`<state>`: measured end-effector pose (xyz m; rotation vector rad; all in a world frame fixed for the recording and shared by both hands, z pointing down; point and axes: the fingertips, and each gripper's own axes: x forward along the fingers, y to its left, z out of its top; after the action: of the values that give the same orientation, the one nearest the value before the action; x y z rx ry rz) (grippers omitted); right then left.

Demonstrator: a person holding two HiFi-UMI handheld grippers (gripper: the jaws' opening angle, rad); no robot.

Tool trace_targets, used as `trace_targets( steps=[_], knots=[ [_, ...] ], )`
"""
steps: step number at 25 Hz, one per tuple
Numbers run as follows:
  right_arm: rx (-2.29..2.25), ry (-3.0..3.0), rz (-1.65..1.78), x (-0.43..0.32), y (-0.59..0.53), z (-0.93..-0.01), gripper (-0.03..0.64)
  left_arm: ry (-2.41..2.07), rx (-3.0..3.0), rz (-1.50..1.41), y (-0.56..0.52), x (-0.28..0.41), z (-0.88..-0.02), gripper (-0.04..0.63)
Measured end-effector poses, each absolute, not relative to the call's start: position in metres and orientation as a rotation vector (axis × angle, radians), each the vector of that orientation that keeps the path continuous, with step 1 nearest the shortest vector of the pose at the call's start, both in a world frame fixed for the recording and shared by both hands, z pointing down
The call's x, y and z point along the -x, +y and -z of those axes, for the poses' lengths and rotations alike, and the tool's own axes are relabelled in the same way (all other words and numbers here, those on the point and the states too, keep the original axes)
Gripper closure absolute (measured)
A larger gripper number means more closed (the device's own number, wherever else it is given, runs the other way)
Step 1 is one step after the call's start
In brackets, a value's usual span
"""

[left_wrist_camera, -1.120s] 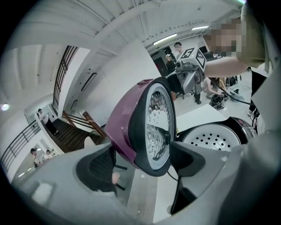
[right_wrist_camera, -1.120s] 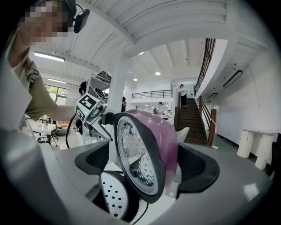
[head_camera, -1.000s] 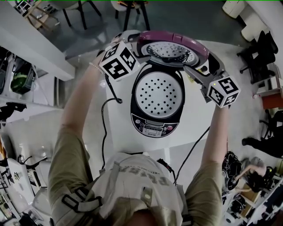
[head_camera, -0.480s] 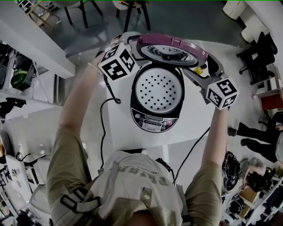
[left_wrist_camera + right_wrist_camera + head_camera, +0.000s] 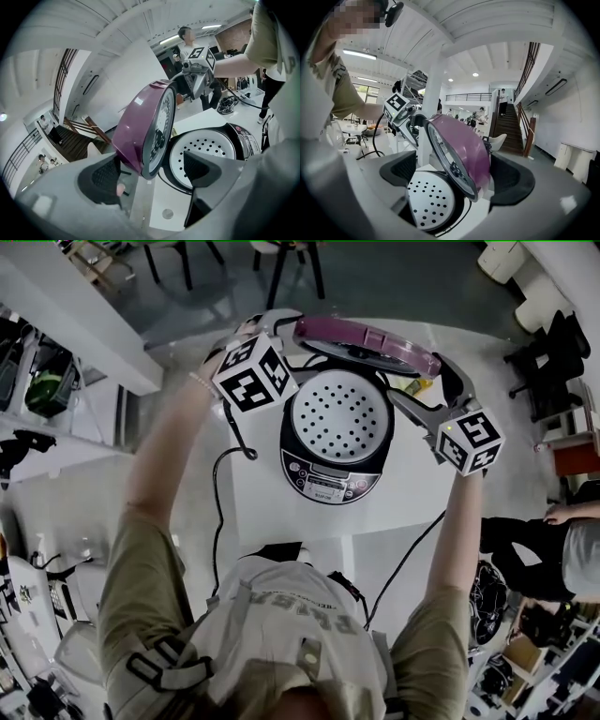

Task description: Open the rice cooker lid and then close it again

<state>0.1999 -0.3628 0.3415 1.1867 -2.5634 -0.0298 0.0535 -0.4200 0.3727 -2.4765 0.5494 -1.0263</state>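
L forearm [image 5: 164, 456], R forearm [image 5: 459, 521]: both stretched fwd. L gripper [image 5: 152, 171]: tilted down, jaws wide apart, just been opening; lid [image 5: 140, 126] rim between pads, no squeeze. R gripper [image 5: 457, 171]: opposite L gripper, jaws wide apart, straddling same rim.

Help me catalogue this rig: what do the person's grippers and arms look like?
Both the left gripper and right gripper have broad grey jaws with dark textured pads. Each carries a white cube printed with black square markers and trails a black cable. The person wears a khaki short-sleeved shirt.
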Motion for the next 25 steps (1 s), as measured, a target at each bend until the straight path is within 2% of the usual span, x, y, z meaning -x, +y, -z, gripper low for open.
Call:
trace_targets(
  steps=[25],
  knots=[
    [-0.958,-2.477,0.014,-0.177,-0.279,-0.394,0.141,0.482,2.407,1.218,-0.333,-0.029,-0.427,0.152]
  ],
)
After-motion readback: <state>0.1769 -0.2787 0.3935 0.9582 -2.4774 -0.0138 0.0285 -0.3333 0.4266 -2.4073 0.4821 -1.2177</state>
